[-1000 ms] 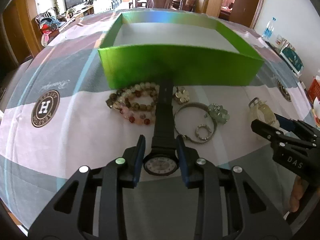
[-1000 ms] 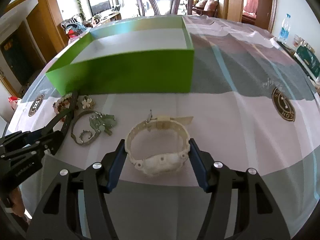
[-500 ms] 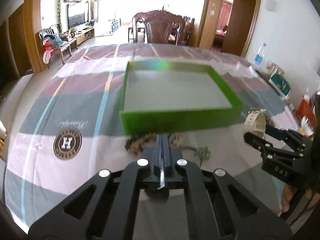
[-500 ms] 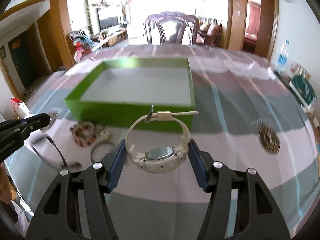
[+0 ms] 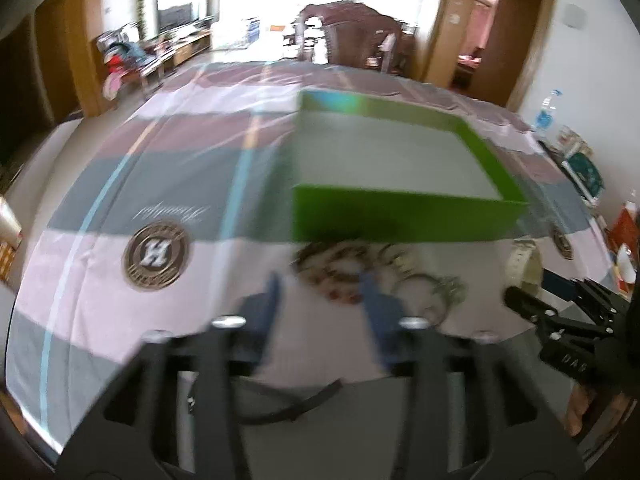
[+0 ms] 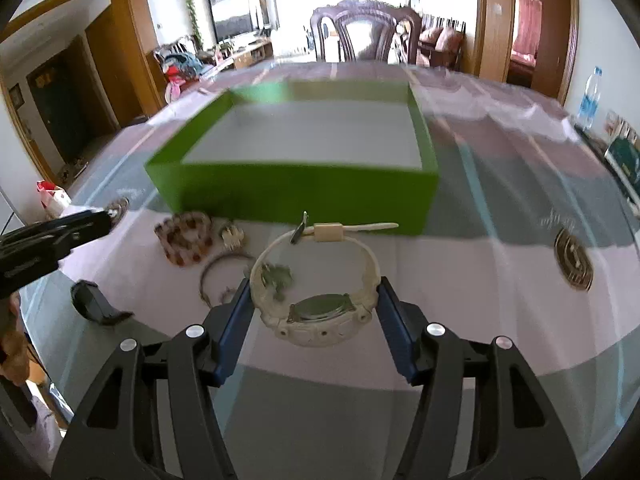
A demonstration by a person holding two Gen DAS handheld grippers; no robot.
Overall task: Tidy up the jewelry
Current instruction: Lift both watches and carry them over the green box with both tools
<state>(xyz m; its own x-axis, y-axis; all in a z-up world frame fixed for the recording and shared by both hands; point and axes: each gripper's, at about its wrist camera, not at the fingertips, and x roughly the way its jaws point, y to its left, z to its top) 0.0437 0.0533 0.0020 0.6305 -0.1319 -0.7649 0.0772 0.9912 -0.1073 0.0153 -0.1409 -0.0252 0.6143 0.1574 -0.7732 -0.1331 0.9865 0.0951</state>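
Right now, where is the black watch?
In the right wrist view the black watch lies on the tablecloth at far left, below the left tool, left of the bangle. Nothing holds it.

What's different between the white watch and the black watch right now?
The white watch is pale and chunky; the black watch is dark and slimmer. The white watch is clamped in the right tongs, above the tablecloth; the black watch seems to lie loose on it, outside the left tongs, whose jaws have just been opening, nothing between them. Both are outside the green box.
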